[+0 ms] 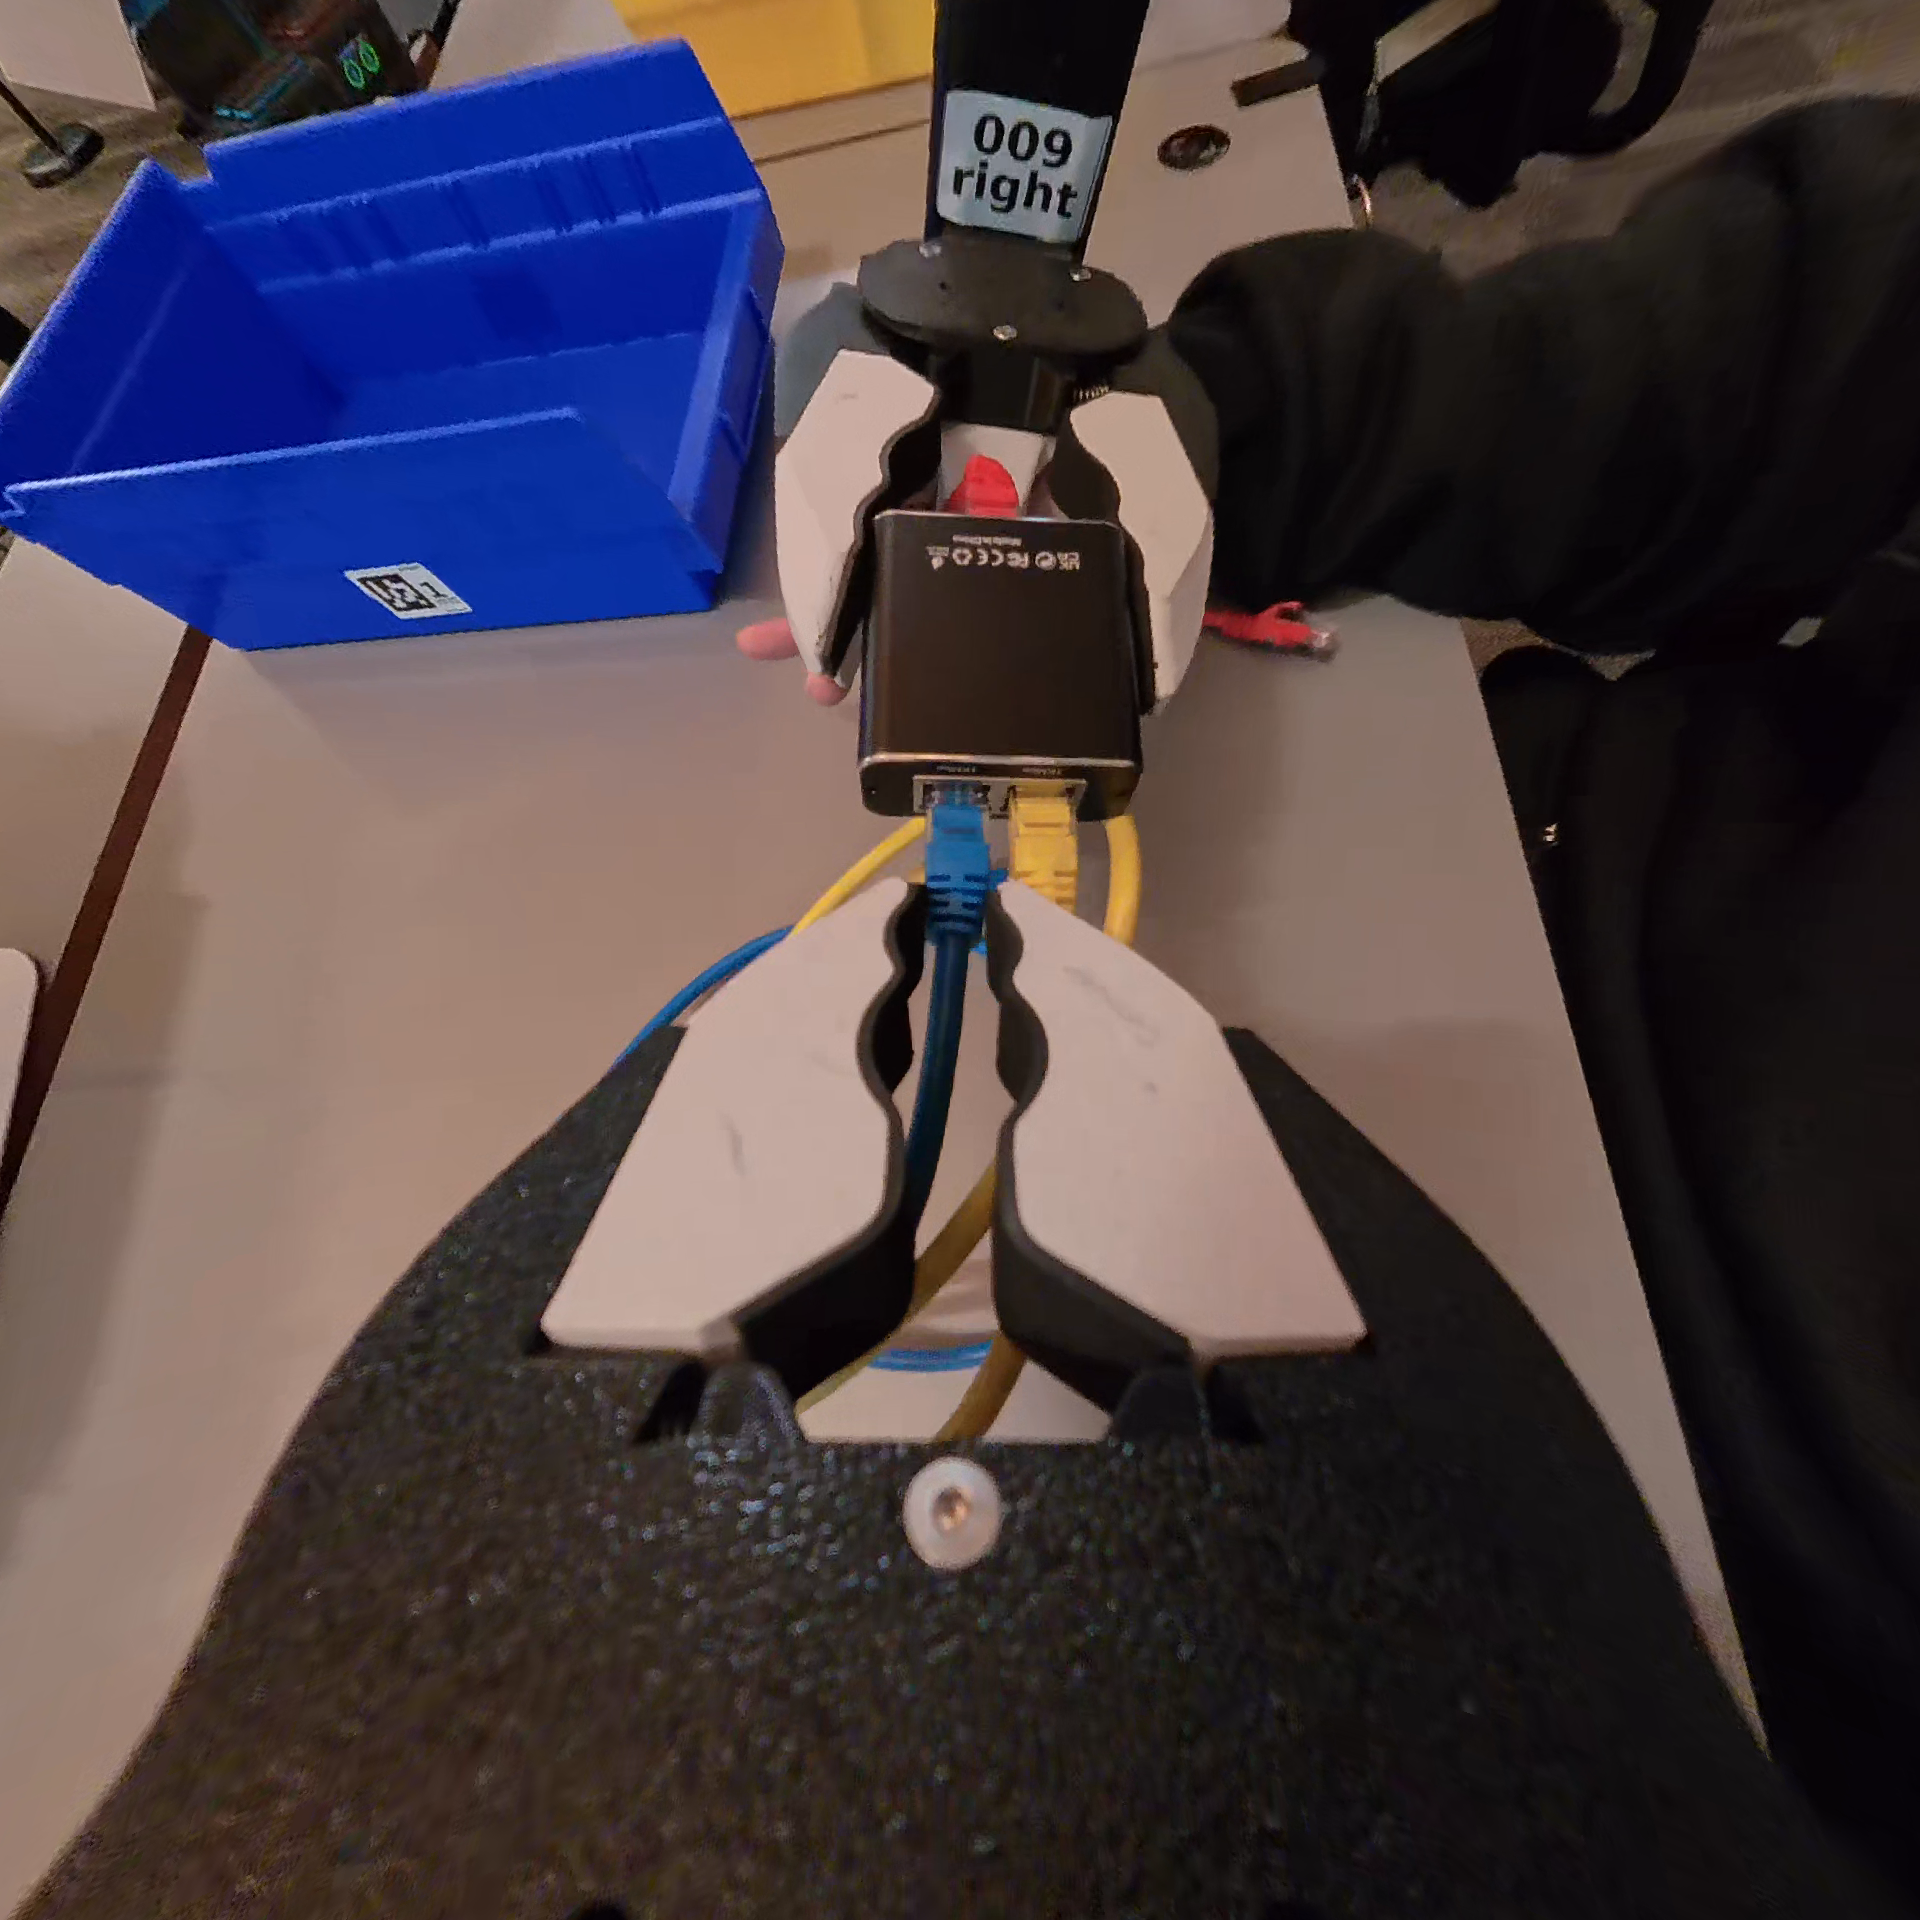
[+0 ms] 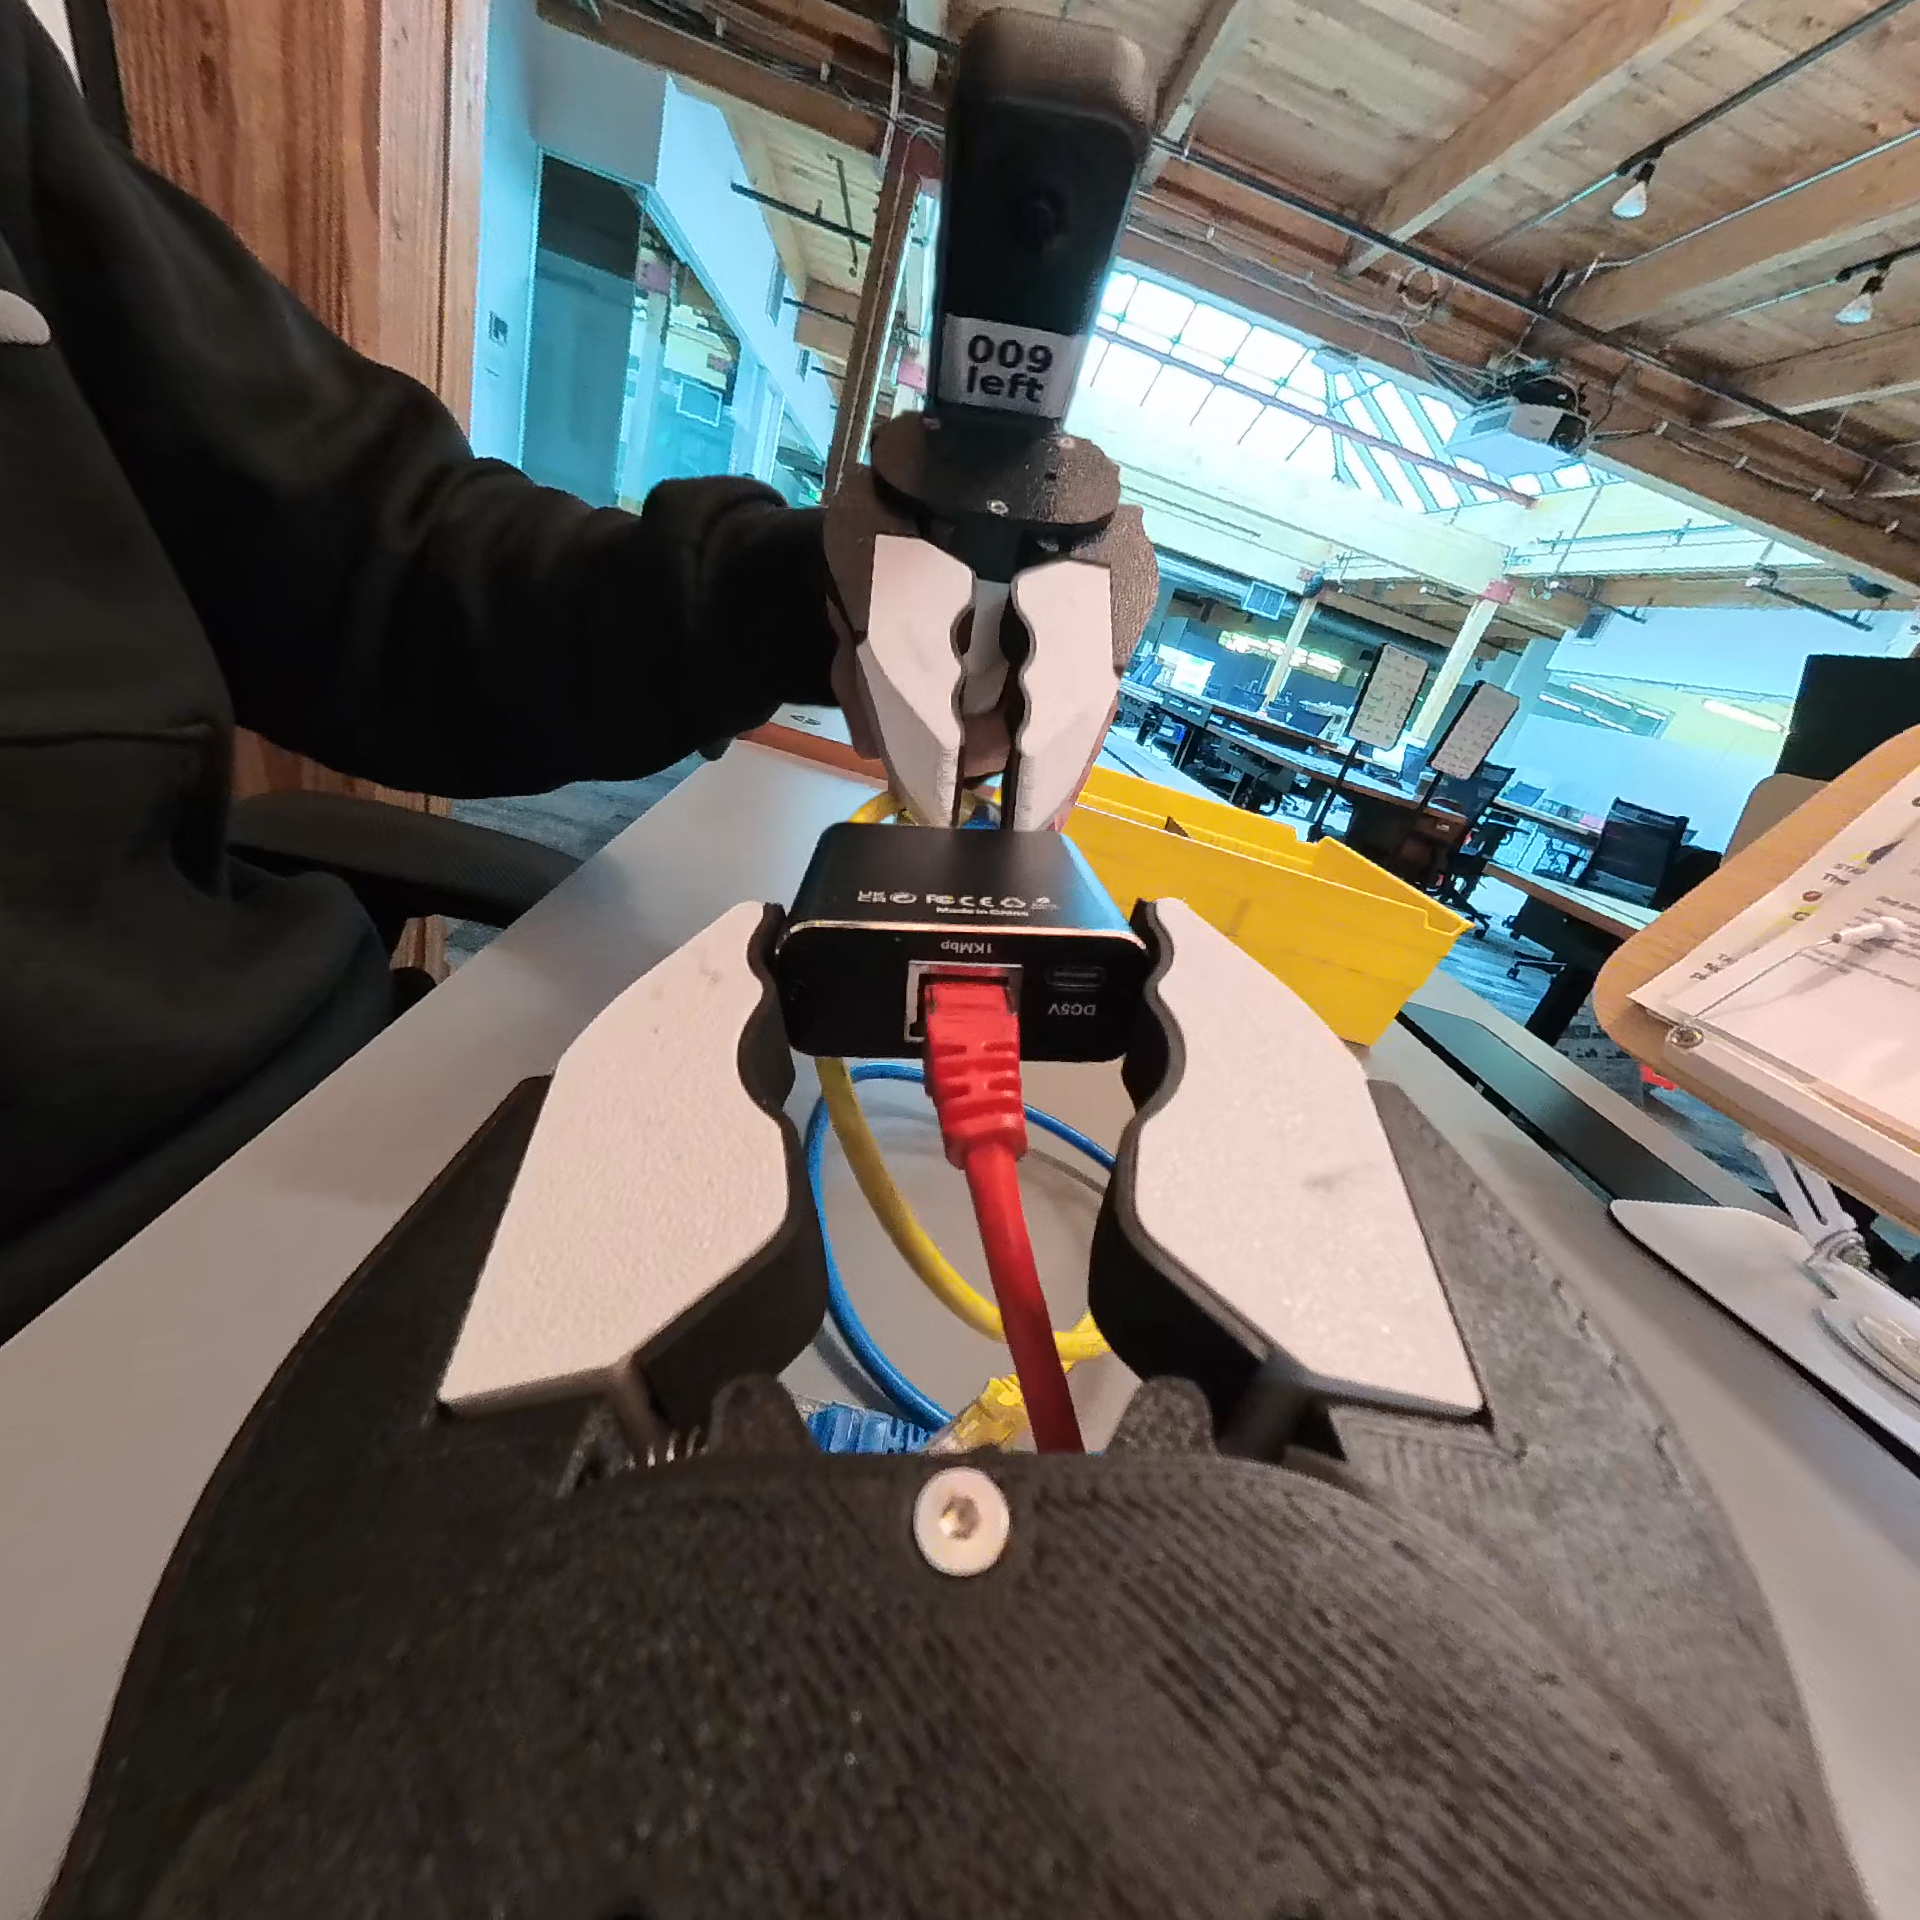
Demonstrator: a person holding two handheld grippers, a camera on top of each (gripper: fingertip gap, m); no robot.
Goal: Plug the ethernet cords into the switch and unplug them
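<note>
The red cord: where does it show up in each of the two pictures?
Left wrist view: only the red cord's plug peeks out behind the switch, top centre.
Right wrist view: centre, plugged into the switch's near face, running down toward the camera.
Shared landmark: the black switch, held by the right gripper.

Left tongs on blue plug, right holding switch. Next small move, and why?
Probably pull the left tongs straight back. They pinch the blue cord, seemingly seated beside the yellow cord, while the right tongs clamp the switch. Whether its latch is pressed, I cannot tell.
</note>
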